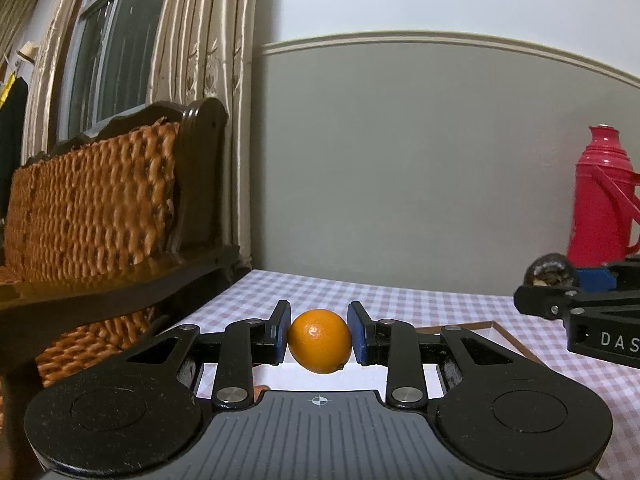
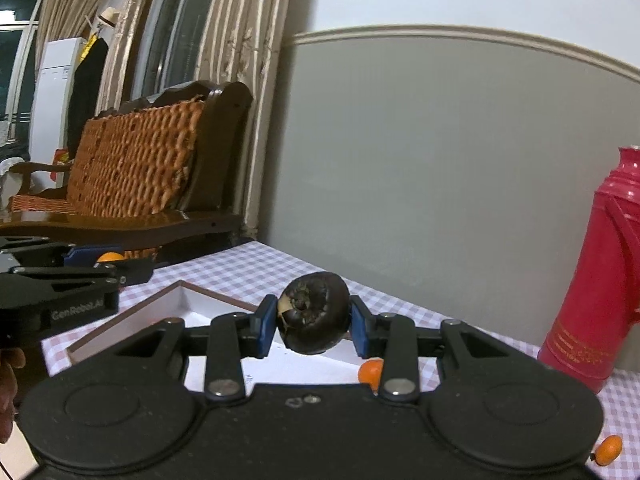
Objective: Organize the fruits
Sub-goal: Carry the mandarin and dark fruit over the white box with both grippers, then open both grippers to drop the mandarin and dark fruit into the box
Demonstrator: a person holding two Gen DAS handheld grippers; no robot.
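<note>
Left gripper (image 1: 319,336): both blue pads are closed on a small orange fruit (image 1: 320,341), held clear of the checked tablecloth (image 1: 400,300). The fruit sits dead centre between the pads, at 12 o'clock from the gripper body; it is near round, with its stem nub at the fruit's 5 o'clock.

Right gripper (image 2: 313,322): the pads are clamped on a dark round fruit (image 2: 314,312), also lifted, its pale scarred end facing the camera. It lies at 12 o'clock from that gripper body.

Below both grippers lies a white tray with a brown rim (image 2: 132,312). In the right wrist view, 1 small orange fruit (image 2: 370,372) rests on the tray at 5 o'clock from the held dark fruit; another (image 2: 608,449) lies on the cloth well apart.

Judgement: both loads hang over the tray, so the coming move is downward placement. Neither gripper appears clearly nearer. A red flask (image 2: 592,300) stands at 3 o'clock, clear of the path.
</note>
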